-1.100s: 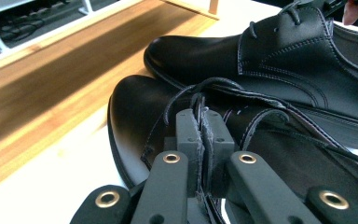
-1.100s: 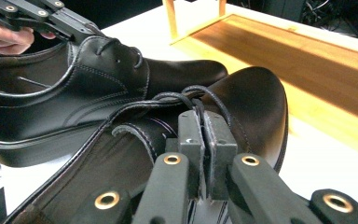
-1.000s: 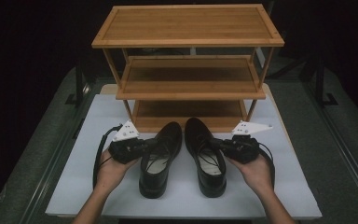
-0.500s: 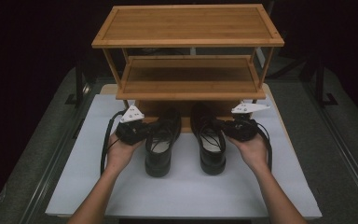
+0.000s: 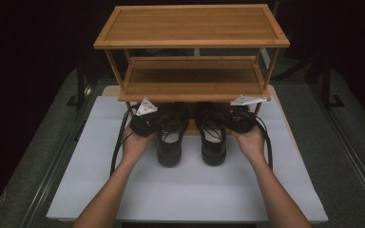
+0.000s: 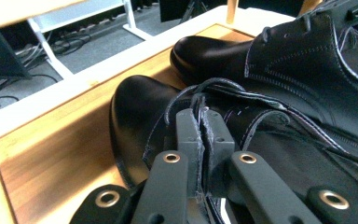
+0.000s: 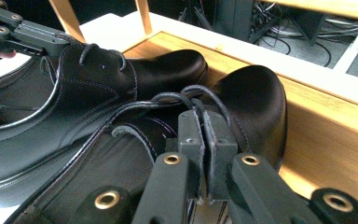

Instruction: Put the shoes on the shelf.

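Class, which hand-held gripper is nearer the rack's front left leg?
Left. The left hand-held gripper sits just beside the front left leg; the right hand-held gripper is across both shoes, near the opposite leg.

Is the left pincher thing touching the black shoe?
Touching. The left gripper view shows the left gripper with jaws closed on the upper edge of the black shoe.

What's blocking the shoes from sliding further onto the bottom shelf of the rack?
Nothing visible. Both shoes, left and right, already have their toes on the bottom shelf, and the wood ahead of them looks bare. The left gripper and right gripper each pinch a shoe's edge.
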`<state>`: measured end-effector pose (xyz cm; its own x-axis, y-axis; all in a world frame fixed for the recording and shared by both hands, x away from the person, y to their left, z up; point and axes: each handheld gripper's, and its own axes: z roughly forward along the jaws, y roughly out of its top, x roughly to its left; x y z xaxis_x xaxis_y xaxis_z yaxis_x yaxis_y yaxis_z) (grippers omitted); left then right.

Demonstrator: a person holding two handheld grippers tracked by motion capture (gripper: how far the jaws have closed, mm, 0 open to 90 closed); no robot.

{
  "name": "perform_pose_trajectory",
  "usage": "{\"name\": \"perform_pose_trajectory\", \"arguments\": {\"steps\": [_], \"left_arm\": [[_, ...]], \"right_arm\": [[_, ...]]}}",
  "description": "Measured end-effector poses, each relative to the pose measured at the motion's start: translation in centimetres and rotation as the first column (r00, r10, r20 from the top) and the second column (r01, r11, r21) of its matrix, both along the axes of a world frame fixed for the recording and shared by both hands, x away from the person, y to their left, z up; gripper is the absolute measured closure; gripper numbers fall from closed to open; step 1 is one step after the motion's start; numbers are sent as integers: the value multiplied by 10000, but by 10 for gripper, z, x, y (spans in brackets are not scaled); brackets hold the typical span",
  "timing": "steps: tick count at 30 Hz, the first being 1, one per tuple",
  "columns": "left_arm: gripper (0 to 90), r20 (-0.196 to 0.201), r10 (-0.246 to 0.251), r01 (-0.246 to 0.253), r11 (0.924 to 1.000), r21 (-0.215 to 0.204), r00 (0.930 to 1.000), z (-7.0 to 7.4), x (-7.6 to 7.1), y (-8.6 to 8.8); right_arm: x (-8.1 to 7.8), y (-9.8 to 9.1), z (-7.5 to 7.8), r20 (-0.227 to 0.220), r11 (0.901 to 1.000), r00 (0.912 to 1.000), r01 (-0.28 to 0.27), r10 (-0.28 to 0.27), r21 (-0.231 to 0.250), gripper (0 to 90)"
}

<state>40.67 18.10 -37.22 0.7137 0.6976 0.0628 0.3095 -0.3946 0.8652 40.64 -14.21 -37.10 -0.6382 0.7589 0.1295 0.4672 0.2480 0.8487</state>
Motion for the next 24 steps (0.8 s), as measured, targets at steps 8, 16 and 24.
{"name": "perform_pose_trajectory", "arguments": {"steps": [8, 16, 24], "left_arm": [[873, 325, 214, -214, 9998, -6, 9992, -4, 14, -14], [866, 134, 112, -112, 9999, -42, 9998, -10, 16, -17], [730, -115, -244, 243, 9997, -64, 9996, -11, 8, -13]], "right_arm": [[15, 6, -4, 238, 9994, 9992, 320, -318, -100, 869], [18, 11, -10, 82, 9997, 9997, 225, -224, -98, 867], [11, 11, -10, 35, 10000, 10000, 30, -30, 3, 787]]}}
